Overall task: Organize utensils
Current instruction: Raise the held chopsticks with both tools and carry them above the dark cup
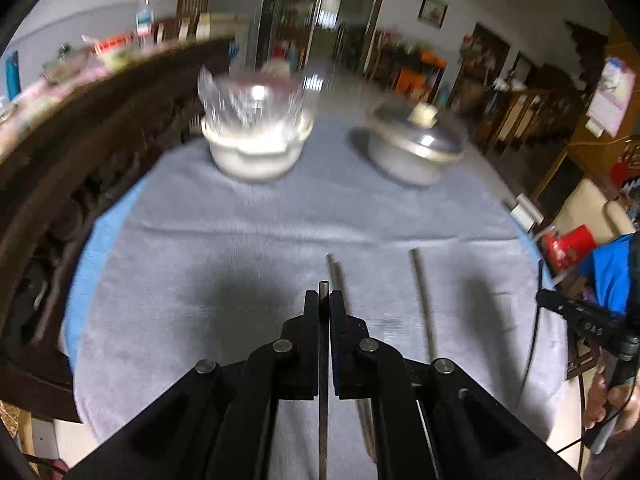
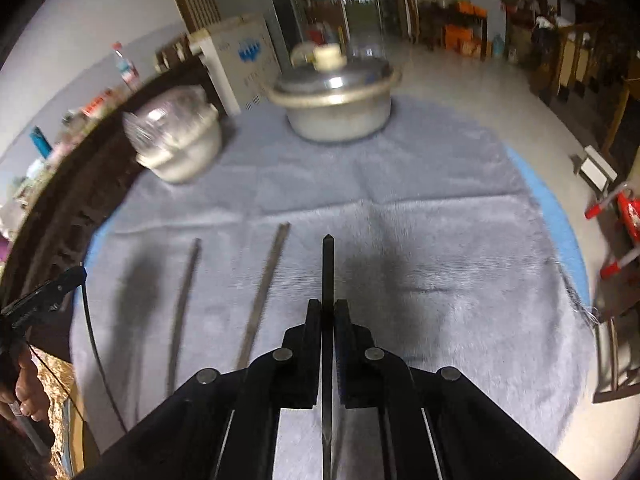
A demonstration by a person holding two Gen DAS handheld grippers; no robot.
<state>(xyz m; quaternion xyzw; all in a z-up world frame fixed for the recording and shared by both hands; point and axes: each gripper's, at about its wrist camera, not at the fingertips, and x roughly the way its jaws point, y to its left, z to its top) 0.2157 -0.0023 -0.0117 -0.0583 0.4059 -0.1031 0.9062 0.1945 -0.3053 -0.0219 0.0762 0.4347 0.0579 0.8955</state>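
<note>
1. The left gripper (image 1: 324, 300) is clamped on a thin metal chopstick (image 1: 323, 400) that runs lengthwise between its jaws, the blunt tip poking just past them; gripping it along the shaft likely keeps it from swinging while carried.
2. The right gripper (image 2: 328, 308) is closed on a darker chopstick (image 2: 327, 264) the same way, with more of its length jutting forward to a pointed end.
3. Two more chopsticks lie loose on the grey towel (image 1: 240, 240): one (image 1: 422, 300) well right of the left gripper, another (image 1: 340, 284) just beside its jaws (partly hidden by them). In the right view they sit left of the held stick.
4. A lidded metal pot (image 2: 336, 100) and a white pot topped with a glass bowl (image 1: 256, 136) stand at the towel's far edge; which one receives the utensils I cannot tell.
5. Both grippers tilt downward over the towel, side by side; a hand (image 1: 608, 404) grips the right tool's handle.
</note>
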